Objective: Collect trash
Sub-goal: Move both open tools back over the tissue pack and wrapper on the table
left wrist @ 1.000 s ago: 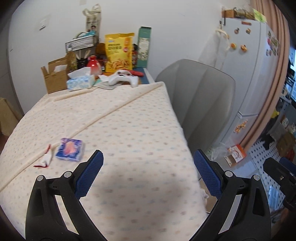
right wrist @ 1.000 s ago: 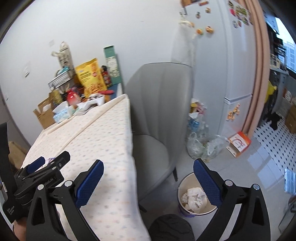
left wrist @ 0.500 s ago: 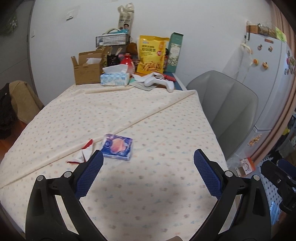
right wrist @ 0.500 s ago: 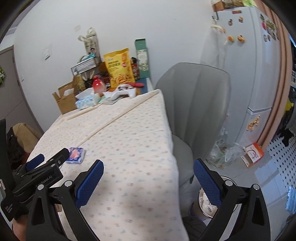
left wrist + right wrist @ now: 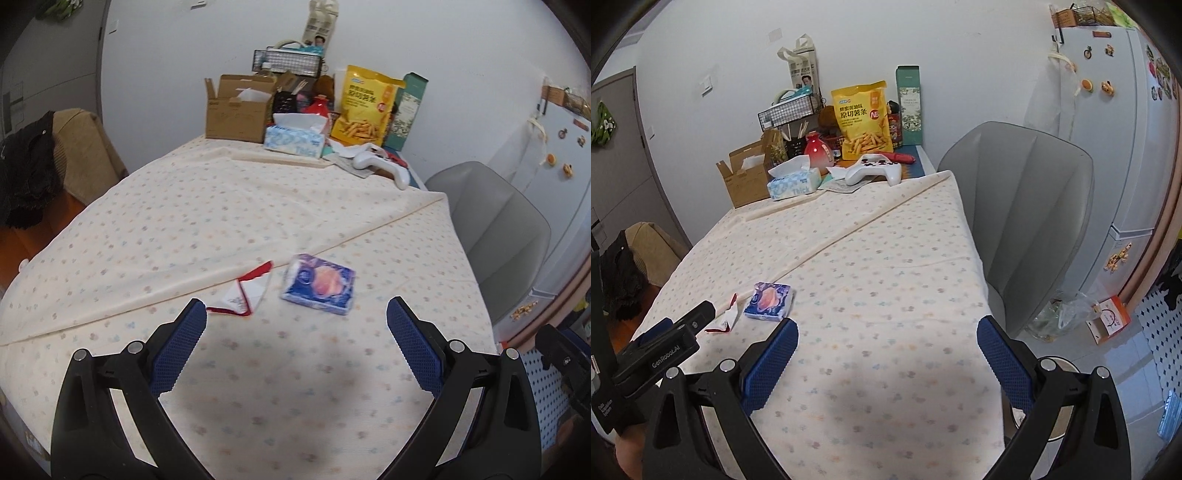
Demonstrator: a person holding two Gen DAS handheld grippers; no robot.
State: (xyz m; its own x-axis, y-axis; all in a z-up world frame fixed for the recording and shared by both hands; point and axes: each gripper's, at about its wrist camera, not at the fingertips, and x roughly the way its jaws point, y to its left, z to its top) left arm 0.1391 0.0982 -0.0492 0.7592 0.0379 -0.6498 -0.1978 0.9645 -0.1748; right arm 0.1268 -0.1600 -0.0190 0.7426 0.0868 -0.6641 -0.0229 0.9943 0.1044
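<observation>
Both grippers hang above the near end of the desk point(image 5: 221, 206) with jaws spread wide and nothing between them: the left gripper point(image 5: 295, 321) and the right gripper point(image 5: 886, 341). Just ahead of the left gripper, a torn red-and-white wrapper point(image 5: 243, 291) lies flat on the dotted cloth, close beside a blue tissue pack point(image 5: 319, 286). A grey chair point(image 5: 1030, 221) stands at the desk's right side.

Torn wrapper point(image 5: 243, 293) just left of tissue pack point(image 5: 319, 285) on table point(image 5: 221, 206), chair point(image 5: 1027, 206) right.
</observation>
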